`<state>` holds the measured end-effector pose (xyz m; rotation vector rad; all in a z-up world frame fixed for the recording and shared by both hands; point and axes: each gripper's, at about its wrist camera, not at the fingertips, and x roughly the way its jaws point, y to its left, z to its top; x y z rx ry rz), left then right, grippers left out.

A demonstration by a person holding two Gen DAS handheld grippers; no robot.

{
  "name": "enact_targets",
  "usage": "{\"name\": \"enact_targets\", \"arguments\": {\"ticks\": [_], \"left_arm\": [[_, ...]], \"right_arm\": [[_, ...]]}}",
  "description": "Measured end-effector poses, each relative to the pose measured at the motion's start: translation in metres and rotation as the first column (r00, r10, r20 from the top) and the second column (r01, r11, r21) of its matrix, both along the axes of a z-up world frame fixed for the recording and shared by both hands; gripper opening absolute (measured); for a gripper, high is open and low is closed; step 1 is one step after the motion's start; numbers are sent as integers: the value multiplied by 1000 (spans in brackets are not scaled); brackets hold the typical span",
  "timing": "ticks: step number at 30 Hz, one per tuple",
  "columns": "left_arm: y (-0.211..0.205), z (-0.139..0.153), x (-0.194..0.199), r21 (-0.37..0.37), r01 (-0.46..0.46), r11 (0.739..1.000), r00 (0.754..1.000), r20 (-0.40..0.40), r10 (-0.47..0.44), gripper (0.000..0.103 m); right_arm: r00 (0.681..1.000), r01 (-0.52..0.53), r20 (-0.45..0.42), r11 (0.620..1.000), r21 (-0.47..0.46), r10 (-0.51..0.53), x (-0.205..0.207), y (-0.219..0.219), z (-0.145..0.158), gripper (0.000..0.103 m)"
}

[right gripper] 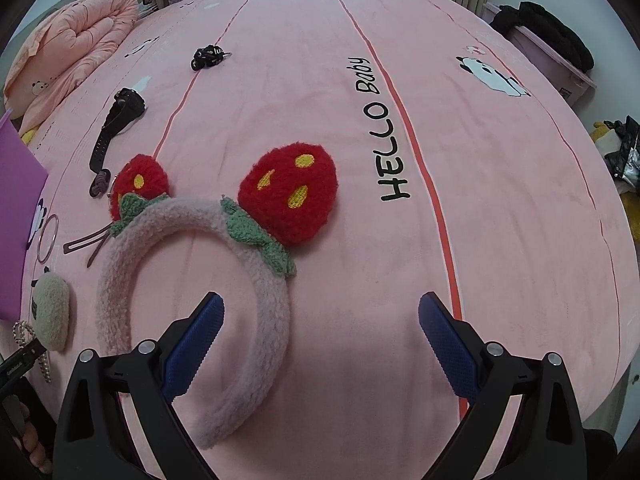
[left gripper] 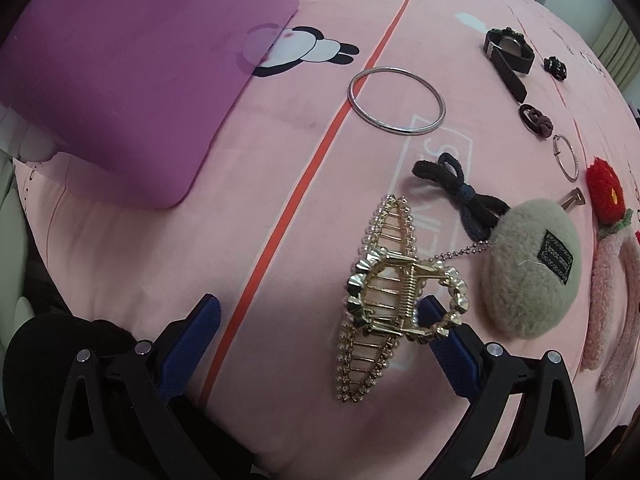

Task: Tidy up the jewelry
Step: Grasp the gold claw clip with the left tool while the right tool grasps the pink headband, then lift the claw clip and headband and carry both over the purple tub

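Note:
A gold pearl hair claw [left gripper: 384, 300] lies on the pink bed sheet, just ahead of my open left gripper [left gripper: 320, 320], touching or overlapping its right finger [left gripper: 448, 336]. A purple box [left gripper: 120, 72] sits at the far left. Beyond lie a silver bangle [left gripper: 396, 100], a black bow hair tie [left gripper: 460, 194], a beige fuzzy keychain [left gripper: 528, 272] and a black watch [left gripper: 508, 56]. My open right gripper [right gripper: 320, 332] hovers over a pink strawberry headband [right gripper: 224, 248]; its left finger [right gripper: 196, 340] sits inside the band's arc.
A brown hair tie [left gripper: 536, 120], a small silver ring [left gripper: 566, 156], a small black clip [left gripper: 556, 67] and a black scrunchie [right gripper: 208, 56] lie on the sheet. A folded pink quilt [right gripper: 68, 44] is at the far left, a pink bin [right gripper: 556, 60] at the right.

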<state>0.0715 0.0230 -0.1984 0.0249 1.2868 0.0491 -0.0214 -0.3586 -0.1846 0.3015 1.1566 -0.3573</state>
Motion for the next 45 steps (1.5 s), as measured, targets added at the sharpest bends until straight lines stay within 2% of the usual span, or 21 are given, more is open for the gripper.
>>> {"name": "enact_targets", "arguments": {"ticks": [14,24,26,27,29,32,35,37,45], "left_arm": [[-6,-21,11,14,-17,1000,999,51,16,98],[-14,-21,-4,32,-24,999,994,112,20,98],[-14,-20,-9,21,-25,999,994,108,23,97],[-14,-19,-10,19,-24,1000,994,103,21,97],[-13,-16,-12,10,-23,1000,995,100,22,95],[-13,-13,-14,-7,-21,1000,994,104,22,87],[-9,-2,-14,-11,-11,1000,993,115,12,69],[-9,4,-16,-5,2,1000,992,128,-2,50],[2,24,-21,-41,-11,999,992,127,16,49]], "right_arm": [[996,-18,-86,999,-43,15,26,-5,-33,94],[991,-127,-74,976,-176,115,34,13,-39,92],[988,-150,-66,975,-162,141,32,18,-38,71],[986,-163,-60,975,-152,156,31,21,-36,66],[978,-208,-61,964,-167,201,32,32,-32,40],[965,-263,-71,941,-212,254,34,49,-30,16],[969,-247,-49,949,-198,242,30,48,-25,11],[972,-234,-34,957,-173,232,28,43,-20,11],[979,-199,12,973,-116,202,13,40,-3,10]]}}
